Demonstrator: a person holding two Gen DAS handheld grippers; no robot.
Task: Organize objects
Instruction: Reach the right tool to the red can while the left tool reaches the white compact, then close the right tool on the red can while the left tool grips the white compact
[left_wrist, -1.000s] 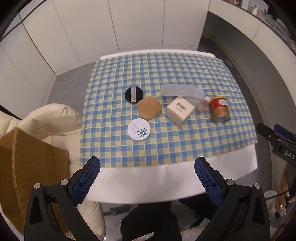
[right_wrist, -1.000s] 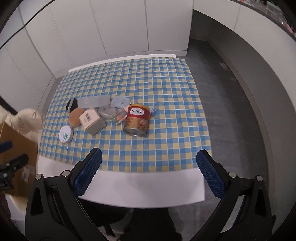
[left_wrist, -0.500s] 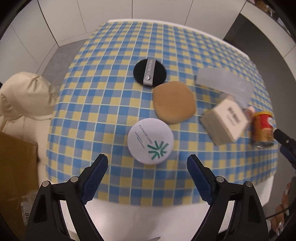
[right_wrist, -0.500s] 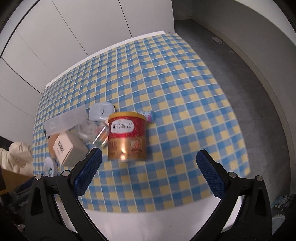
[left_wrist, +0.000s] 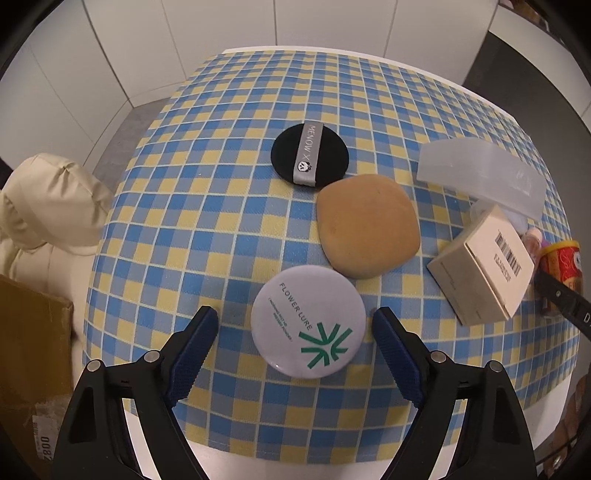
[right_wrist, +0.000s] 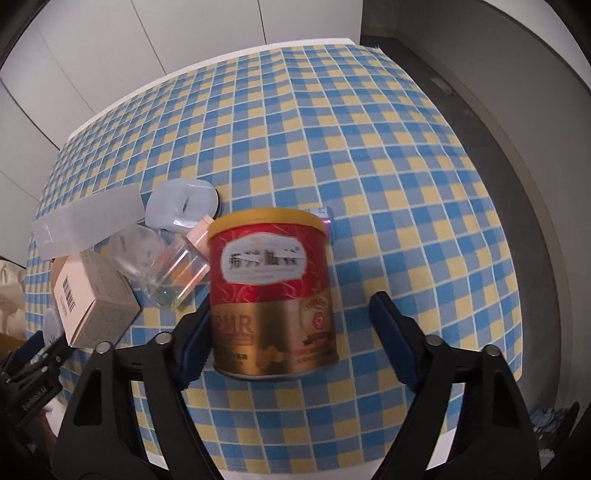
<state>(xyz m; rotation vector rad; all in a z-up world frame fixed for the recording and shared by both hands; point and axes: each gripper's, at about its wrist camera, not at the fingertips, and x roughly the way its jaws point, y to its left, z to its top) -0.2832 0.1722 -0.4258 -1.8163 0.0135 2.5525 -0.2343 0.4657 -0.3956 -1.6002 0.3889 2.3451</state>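
A white round compact (left_wrist: 308, 321) with a green mark lies flat on the checked tablecloth (left_wrist: 221, 184). My left gripper (left_wrist: 295, 319) straddles it, open, with small gaps on both sides. Behind it lie a tan puff (left_wrist: 367, 225) and a black puff (left_wrist: 309, 155), with a beige barcode box (left_wrist: 484, 269) to the right. A red and gold can (right_wrist: 271, 288) stands between the fingers of my right gripper (right_wrist: 290, 314), whose jaws are closing. The left pad sits at the can's side and the right pad is still apart from it.
Left of the can lie a clear bottle (right_wrist: 173, 273), a round clear lid (right_wrist: 181, 203) and a frosted plastic case (right_wrist: 88, 221). A cream cushion (left_wrist: 48, 206) and a cardboard box (left_wrist: 33, 347) sit off the table's left edge. Grey floor (right_wrist: 535, 184) lies to the right.
Both grippers have come down close to the table. The left one narrowed around the white compact, and the right one narrowed around the red can.
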